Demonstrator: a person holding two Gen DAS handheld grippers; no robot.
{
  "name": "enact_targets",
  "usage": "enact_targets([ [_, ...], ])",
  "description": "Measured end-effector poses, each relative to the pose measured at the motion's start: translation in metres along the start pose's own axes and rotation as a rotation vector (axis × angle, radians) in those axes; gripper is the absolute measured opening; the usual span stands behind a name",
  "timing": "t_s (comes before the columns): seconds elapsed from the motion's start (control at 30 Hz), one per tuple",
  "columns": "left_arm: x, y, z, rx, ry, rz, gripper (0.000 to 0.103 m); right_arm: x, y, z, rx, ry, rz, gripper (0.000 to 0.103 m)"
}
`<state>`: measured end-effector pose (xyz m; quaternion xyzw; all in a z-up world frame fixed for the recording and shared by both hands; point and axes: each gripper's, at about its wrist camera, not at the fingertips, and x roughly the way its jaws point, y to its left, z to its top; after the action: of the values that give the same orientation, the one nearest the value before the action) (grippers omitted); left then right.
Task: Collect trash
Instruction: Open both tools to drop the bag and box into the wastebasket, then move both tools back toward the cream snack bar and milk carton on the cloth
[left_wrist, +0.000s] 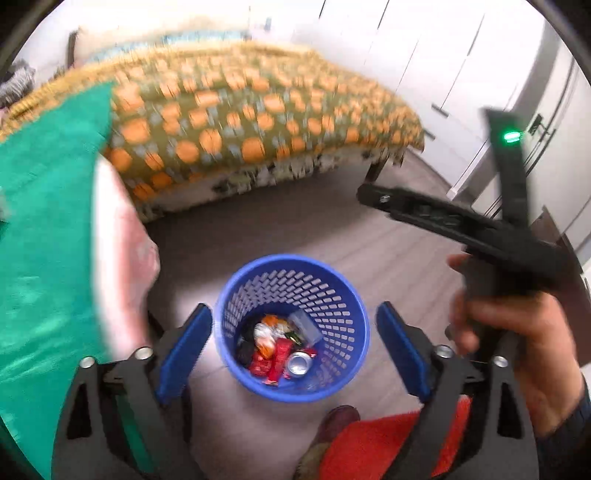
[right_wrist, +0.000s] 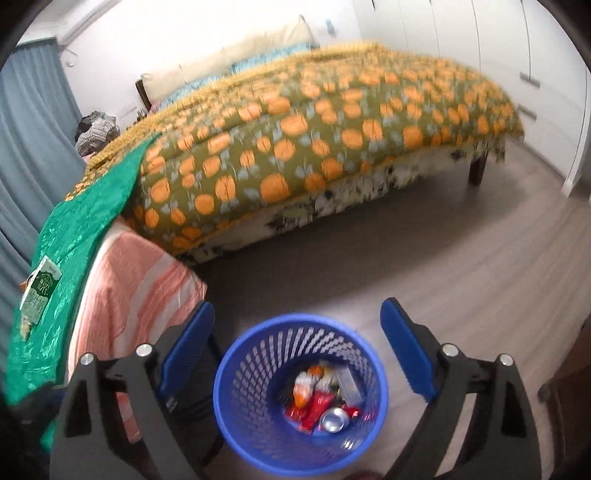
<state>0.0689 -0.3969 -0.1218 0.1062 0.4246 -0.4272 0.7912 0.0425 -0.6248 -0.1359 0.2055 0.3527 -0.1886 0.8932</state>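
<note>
I see both grippers, left gripper (left_wrist: 293, 349) and right gripper (right_wrist: 297, 345), spread wide, empty | blue trash basket (right_wrist: 236, 417) below on floor, holding wrappers, can (right_wrist: 334, 420) | bed edge (right_wrist: 280, 221) far, bare floor (right_wrist: 461, 266) right.

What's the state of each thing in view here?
Left gripper: open, nothing between its pads.
Right gripper: open, empty.
Blue perforated plastic waste basket: upright on the floor, partly filled.
Silver drink can: inside the basket, on its side.
Green-and-white carton: lying on the green cloth, not yet collected.
</note>
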Motion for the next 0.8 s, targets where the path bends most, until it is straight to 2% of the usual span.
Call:
enact_targets([
  [0.1,-0.043,0.018,-0.018,0.022,-0.044,0.052,0.096,-0.018,0.023,0.0,-0.051,-0.062,0.014,0.091],
  [0.17,-0.071,0.044,-0.039,0.012,-0.062,0.119,0.096,-0.033,0.047,-0.003,-0.103,-0.1,0.055,0.091],
  [0.27,-0.099,0.084,-0.069,-0.037,-0.057,0.204,0.097,-0.048,0.093,-0.013,-0.204,-0.124,0.127,0.091],
  [0.33,-0.122,0.119,-0.092,-0.104,-0.052,0.252,0.097,-0.053,0.127,-0.021,-0.269,-0.12,0.155,0.091],
  [0.4,-0.146,0.153,-0.113,-0.172,-0.061,0.287,0.097,-0.057,0.172,-0.035,-0.33,-0.087,0.209,0.091],
  [0.5,-0.168,0.191,-0.128,-0.222,-0.067,0.351,0.097,-0.059,0.243,-0.064,-0.428,-0.012,0.307,0.091],
  [0.57,-0.179,0.222,-0.132,-0.265,-0.061,0.4,0.097,-0.053,0.296,-0.085,-0.525,0.034,0.339,0.091],
  [0.7,-0.192,0.269,-0.125,-0.336,-0.077,0.424,0.097,-0.023,0.357,-0.104,-0.623,0.095,0.327,0.091],
  [0.8,-0.192,0.297,-0.107,-0.373,-0.089,0.437,0.097,-0.001,0.376,-0.114,-0.663,0.137,0.351,0.091],
])
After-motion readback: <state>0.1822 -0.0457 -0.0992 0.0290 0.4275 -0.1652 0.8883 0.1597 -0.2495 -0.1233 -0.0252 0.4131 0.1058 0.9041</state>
